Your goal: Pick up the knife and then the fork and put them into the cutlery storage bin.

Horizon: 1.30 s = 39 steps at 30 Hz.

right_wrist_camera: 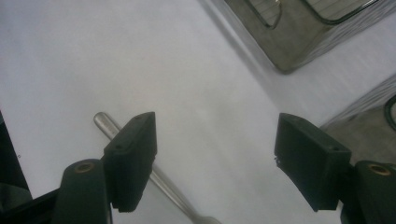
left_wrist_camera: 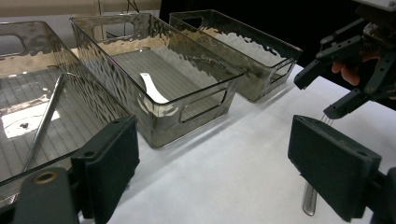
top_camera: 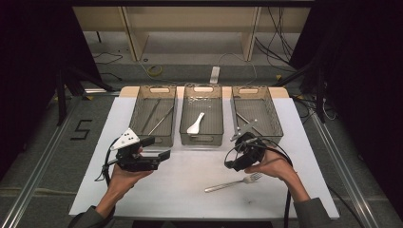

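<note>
Since the fork is lying flat on the white tabletop, down toward the near edge and right of the middle, with its tines pointing toward the right gripper, I'd guess the pick is where this goes sideways. That gripper hangs just above the tine end with its jaws spread wide and nothing between them; in the right gripper view the handle runs behind the left jaw rather than between the two, so closing now would probably just nudge it or pinch one end and let it swing. A thin metal handle flat on a smooth sheet is also easy to skate away. The left gripper is open too, empty, near the left bin. Beyond sit the middle bin with a white spoon and the right bin, close enough that a rushed lift could clip its near wall.
</note>
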Motion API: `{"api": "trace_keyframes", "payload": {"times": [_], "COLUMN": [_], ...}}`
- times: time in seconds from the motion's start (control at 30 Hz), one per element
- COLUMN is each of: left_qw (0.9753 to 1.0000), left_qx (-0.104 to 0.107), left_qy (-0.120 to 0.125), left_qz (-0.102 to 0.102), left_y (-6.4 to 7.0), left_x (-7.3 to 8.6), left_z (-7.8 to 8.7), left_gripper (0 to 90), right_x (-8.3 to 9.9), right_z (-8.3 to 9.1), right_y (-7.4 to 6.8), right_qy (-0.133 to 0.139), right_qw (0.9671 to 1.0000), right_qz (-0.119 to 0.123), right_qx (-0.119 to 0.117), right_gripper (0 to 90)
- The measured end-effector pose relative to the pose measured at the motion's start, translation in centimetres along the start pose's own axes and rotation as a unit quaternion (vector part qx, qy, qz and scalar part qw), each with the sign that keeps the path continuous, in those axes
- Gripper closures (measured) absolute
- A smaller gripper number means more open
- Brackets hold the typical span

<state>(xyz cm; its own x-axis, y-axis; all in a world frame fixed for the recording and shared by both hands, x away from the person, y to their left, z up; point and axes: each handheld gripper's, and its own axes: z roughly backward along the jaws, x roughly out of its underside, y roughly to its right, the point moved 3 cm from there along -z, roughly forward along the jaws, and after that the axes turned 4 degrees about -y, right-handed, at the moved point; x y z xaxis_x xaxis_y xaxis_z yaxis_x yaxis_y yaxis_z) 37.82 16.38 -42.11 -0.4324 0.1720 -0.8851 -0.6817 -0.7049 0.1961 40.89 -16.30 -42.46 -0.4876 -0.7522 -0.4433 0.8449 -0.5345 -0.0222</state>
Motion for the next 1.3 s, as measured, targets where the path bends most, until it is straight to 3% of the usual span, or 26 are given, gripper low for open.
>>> {"api": "trace_keyframes", "payload": {"times": [0.33,0.73,1.3], "left_qw": [1.0000,1.0000,1.0000], "left_qx": [0.000,0.001,0.001], "left_qy": [0.004,0.005,0.004], "left_qz": [-0.001,0.000,-0.003], "left_y": [0.0,0.0,0.1], "left_x": [0.0,0.0,0.0], "left_z": [0.1,0.1,0.1], "left_gripper": [15.8,15.8,15.8], "right_x": [1.0,2.5,3.8], "right_z": [-0.9,-2.5,-4.5], "right_y": [-1.2,-2.0,-2.6], "right_qy": [-0.022,-0.066,-0.110], "right_qw": [0.9995,0.9971,0.9923], "right_qz": [0.009,0.026,0.050], "right_qx": [-0.019,-0.028,-0.029], "right_gripper": [32.3,40.7,59.4]}}
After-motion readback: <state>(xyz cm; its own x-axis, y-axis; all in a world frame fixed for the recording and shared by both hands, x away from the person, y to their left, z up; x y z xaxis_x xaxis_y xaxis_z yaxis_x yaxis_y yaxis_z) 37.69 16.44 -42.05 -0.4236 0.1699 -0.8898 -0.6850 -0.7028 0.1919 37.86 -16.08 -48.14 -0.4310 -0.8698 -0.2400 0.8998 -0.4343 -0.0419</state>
